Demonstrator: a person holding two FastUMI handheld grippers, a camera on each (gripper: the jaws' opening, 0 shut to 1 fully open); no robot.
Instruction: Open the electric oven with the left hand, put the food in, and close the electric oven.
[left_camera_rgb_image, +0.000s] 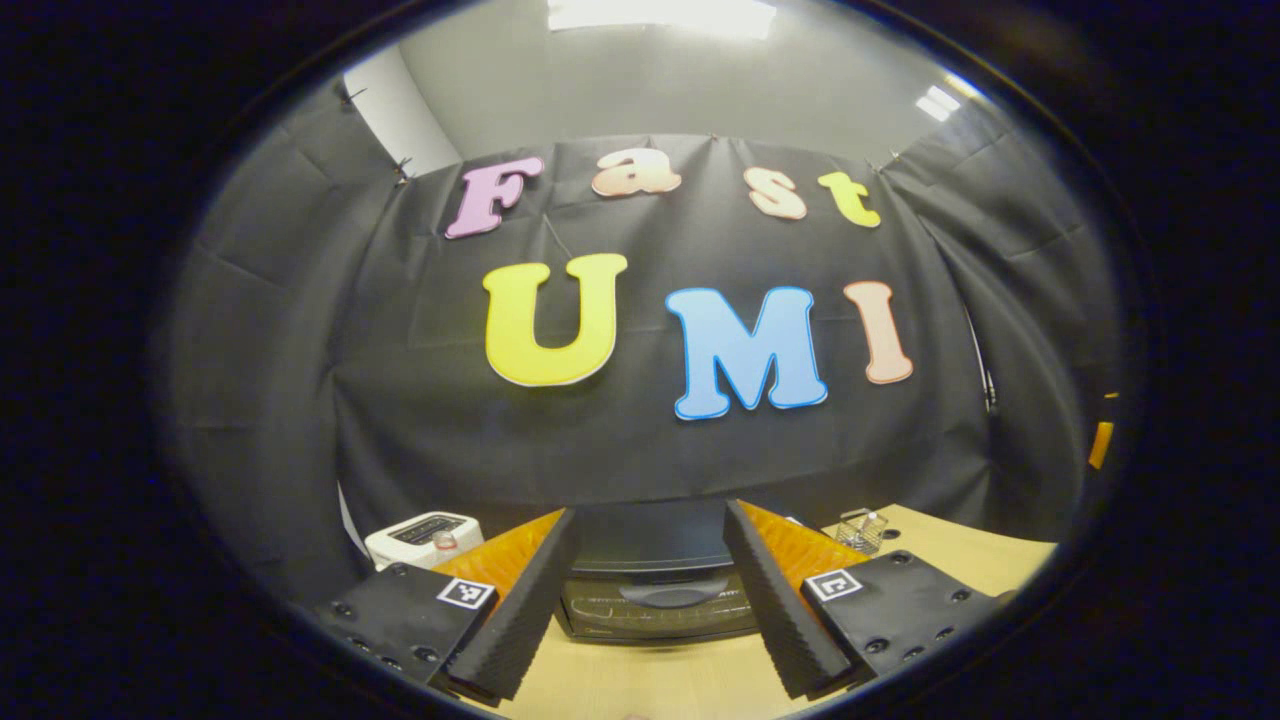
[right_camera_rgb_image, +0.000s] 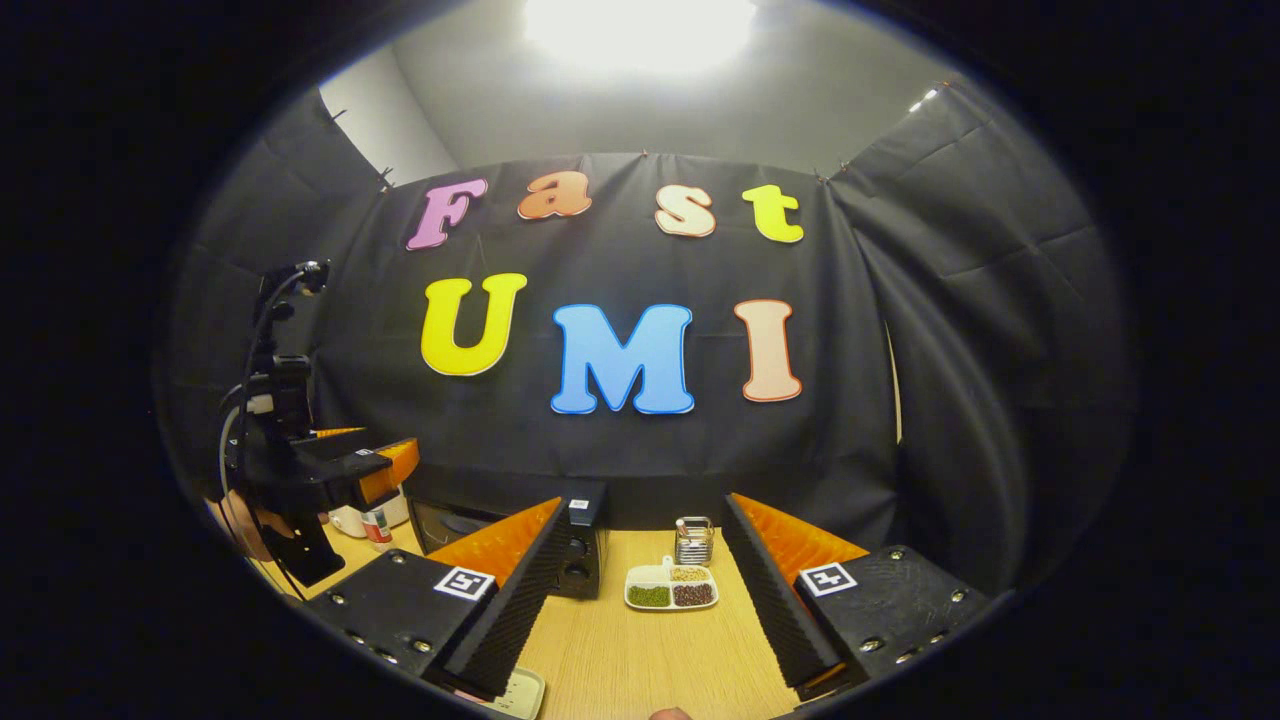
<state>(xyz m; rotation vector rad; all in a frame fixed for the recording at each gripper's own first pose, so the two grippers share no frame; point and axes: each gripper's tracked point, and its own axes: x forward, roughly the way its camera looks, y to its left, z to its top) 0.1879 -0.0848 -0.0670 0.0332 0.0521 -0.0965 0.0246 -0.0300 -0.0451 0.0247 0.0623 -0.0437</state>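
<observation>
In the left gripper view, the left claw stood wide open above the pale wooden surface, its two fingers spread apart with nothing between them. Straight ahead, framed in the gap, sat the electric oven, a dark box on the surface with its door shut and a curved handle across the top of the door. A white appliance stood to the left of the oven near the black cloth wall, and a small wire basket stood off to the right. In the right gripper view, the right claw was likewise wide open and empty over the same surface. Between its fingers, farther off, lay a white divided dish holding green, brown and pale food in three compartments, with a small wire rack just behind it. The oven showed at the left there, partly hidden behind the claw's left finger, and the left claw hung in the air beyond it, held by a hand. A white tray corner sat at the bottom edge.
</observation>
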